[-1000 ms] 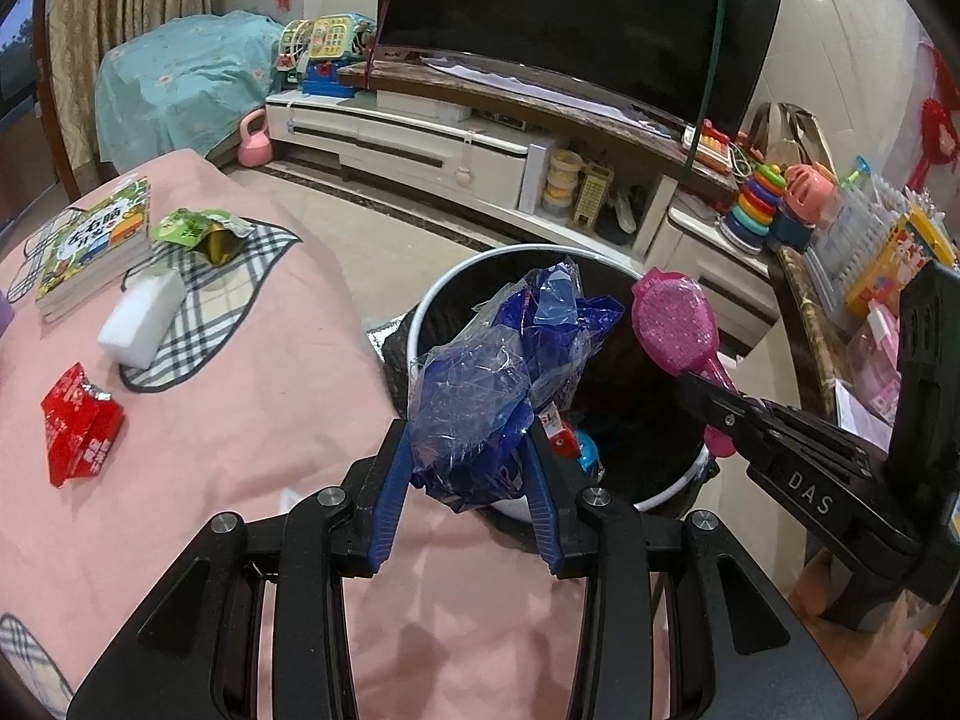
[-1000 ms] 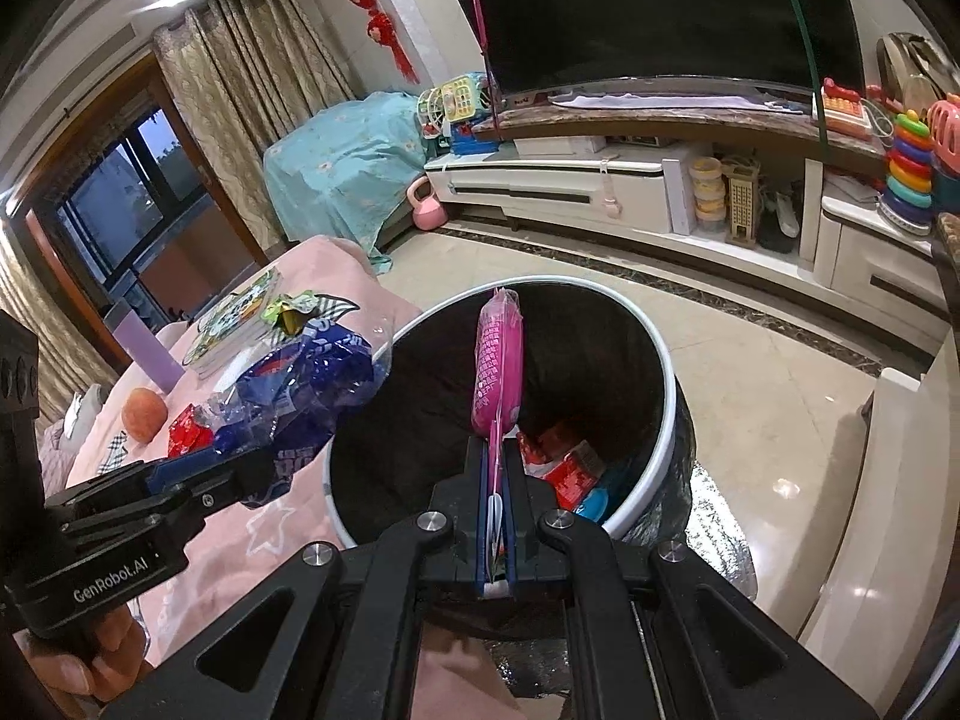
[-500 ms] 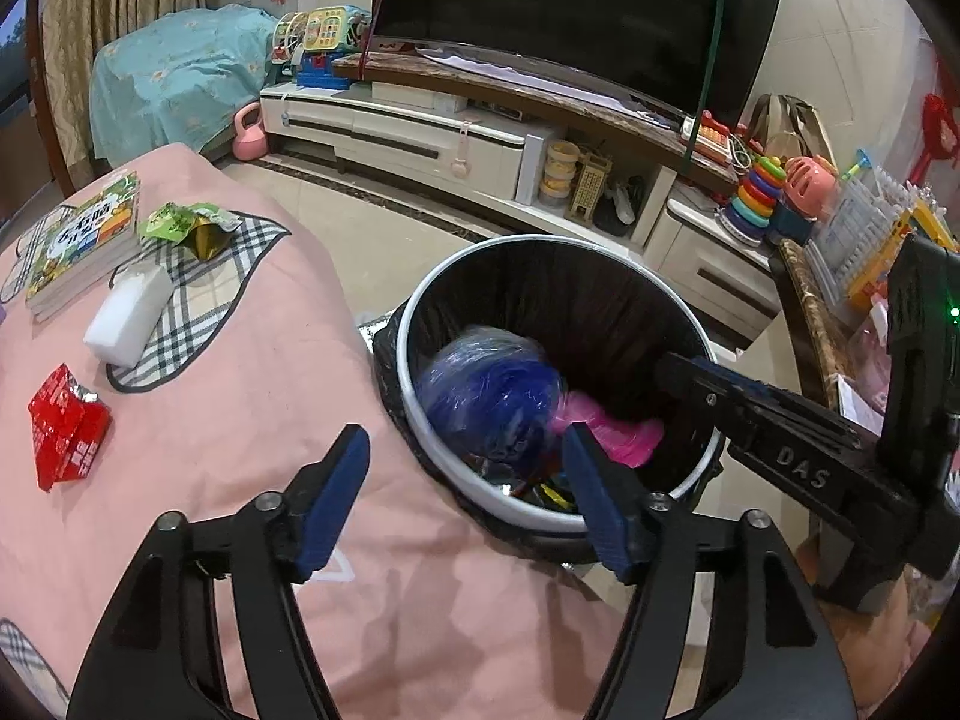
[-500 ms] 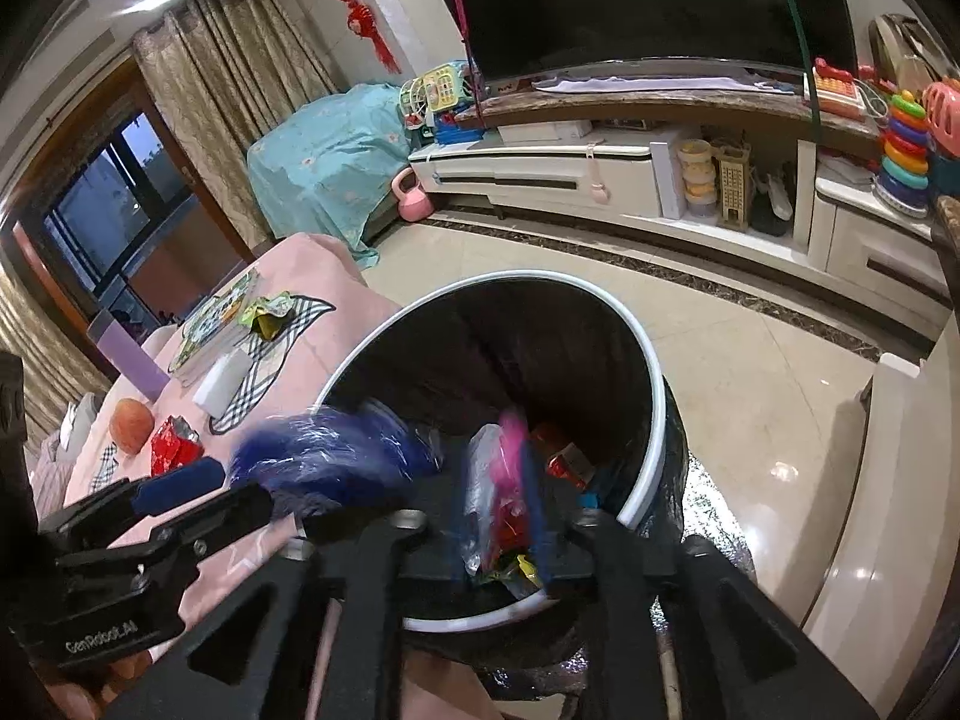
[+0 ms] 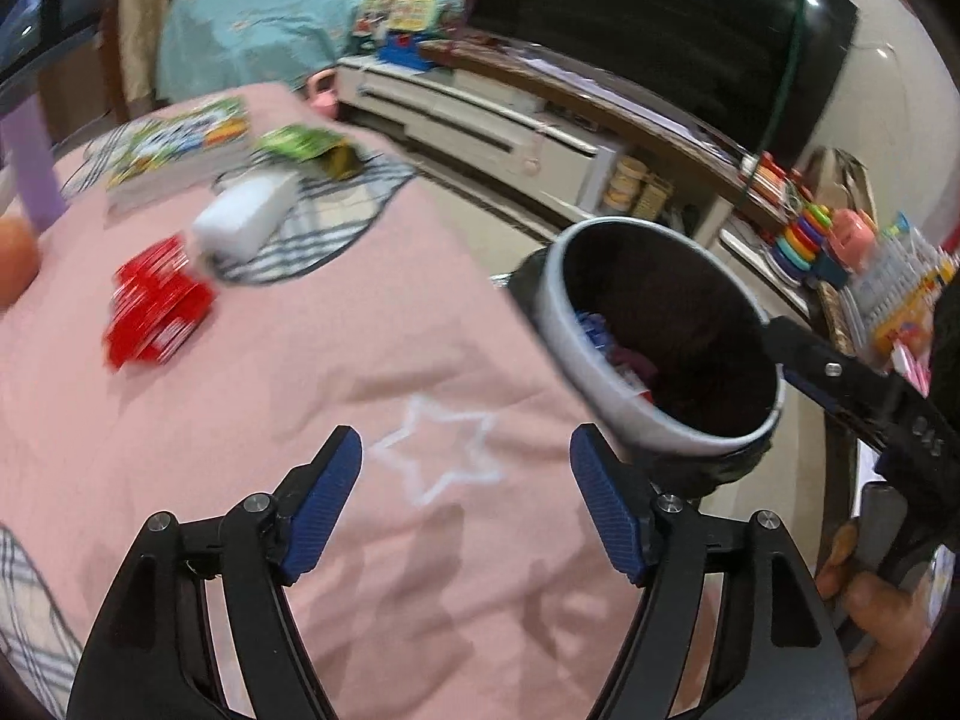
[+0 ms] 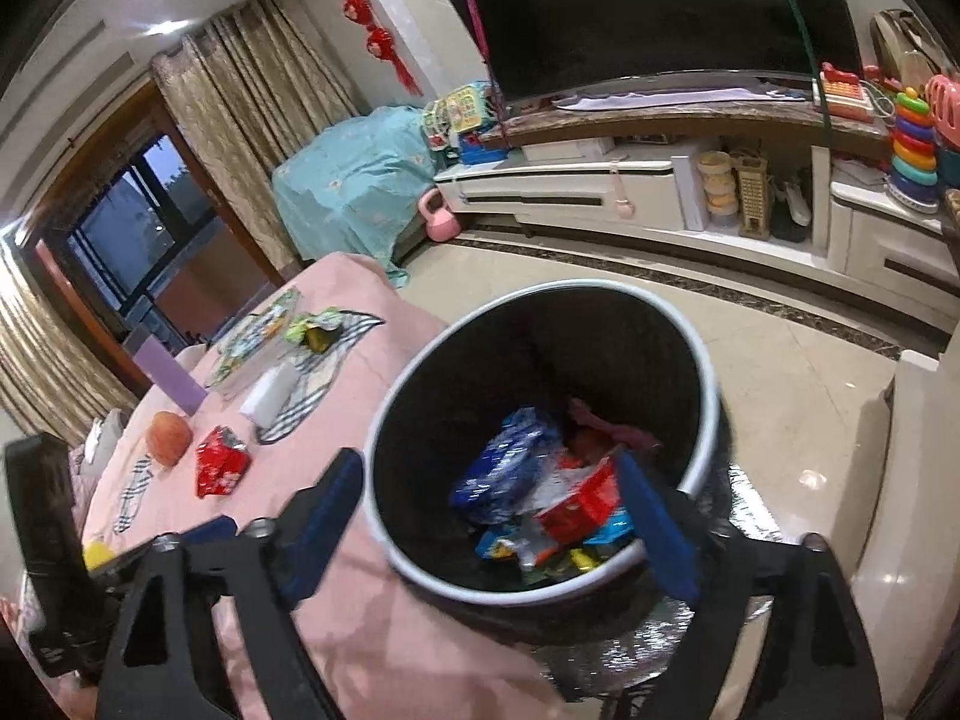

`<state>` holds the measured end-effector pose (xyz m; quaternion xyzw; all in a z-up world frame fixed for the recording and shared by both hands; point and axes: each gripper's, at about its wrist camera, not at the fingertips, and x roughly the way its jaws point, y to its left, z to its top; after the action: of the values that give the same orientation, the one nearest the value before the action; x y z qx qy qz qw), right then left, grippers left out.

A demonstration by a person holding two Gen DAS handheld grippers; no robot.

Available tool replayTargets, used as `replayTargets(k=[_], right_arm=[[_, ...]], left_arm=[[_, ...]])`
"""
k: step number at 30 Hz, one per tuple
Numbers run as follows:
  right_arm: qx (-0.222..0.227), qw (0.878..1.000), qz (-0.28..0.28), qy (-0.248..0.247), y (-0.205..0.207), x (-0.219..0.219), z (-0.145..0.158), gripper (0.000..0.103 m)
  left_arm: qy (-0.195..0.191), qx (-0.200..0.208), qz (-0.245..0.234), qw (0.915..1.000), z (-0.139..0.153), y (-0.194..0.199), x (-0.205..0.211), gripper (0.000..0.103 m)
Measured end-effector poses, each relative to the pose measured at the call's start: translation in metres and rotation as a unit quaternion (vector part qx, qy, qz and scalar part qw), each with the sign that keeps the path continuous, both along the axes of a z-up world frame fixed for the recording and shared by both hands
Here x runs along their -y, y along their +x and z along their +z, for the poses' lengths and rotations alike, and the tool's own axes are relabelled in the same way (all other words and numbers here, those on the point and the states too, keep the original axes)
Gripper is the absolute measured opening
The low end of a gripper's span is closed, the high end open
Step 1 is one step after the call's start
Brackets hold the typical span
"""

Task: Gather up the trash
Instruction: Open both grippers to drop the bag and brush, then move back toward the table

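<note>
My left gripper [image 5: 465, 450] hangs over the pink tablecloth [image 5: 360, 360], its jaws opening with nothing between them. The black-lined trash bin [image 5: 648, 426] stands just right of it. A red wrapper [image 5: 156, 312] and a green wrapper [image 5: 306, 144] lie on the table to the far left. My right gripper [image 6: 489, 468] sits above the bin [image 6: 384, 420], jaws opening wide and holding nothing. Inside the bin lie the blue plastic bag [image 6: 510, 468], a pink item [image 6: 606, 426] and several wrappers. One of the right gripper's fingers [image 5: 828, 369] reaches over the bin's rim.
On the table are a white block [image 5: 246, 219], a book [image 5: 180, 144], an orange fruit [image 6: 169, 429] and a purple box [image 6: 171, 375]. A TV stand [image 6: 570, 180] with toys runs along the far wall. Tiled floor [image 6: 798, 396] lies beyond the bin.
The blue bag left my left gripper and the pink item left my right gripper; both now lie in the bin. Both grippers opened. The left gripper swung left, from over the bin to over the table.
</note>
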<state>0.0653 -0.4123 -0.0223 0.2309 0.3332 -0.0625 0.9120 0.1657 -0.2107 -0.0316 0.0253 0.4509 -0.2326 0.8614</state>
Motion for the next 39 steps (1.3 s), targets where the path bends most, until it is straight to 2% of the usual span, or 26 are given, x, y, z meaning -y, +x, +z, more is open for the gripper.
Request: replayTargets(k=[11, 22, 30, 39], right_arm=[[-0.005, 0.998, 0.063, -0.005, 0.013, -0.063, -0.007, 0.098], [-0.02, 0.993, 0.118, -0.015, 0.027, -0.116, -0.014, 0.098], [-0.03, 0.989, 0.141, -0.022, 0.044, -0.139, -0.018, 0.098], [-0.04, 0.988, 0.148, -0.016, 0.074, -0.148, -0.022, 0.098]], left_arm=[[-0.001, -0.009, 0.085, 0.9963, -0.014, 0.001, -0.083, 0.074], [-0.005, -0.015, 0.132, 0.9912, -0.024, 0.005, -0.138, 0.074], [-0.008, -0.005, 0.142, 0.9898, -0.019, 0.021, -0.154, 0.074], [0.002, 0.008, 0.138, 0.9903, -0.017, 0.066, -0.152, 0.074]])
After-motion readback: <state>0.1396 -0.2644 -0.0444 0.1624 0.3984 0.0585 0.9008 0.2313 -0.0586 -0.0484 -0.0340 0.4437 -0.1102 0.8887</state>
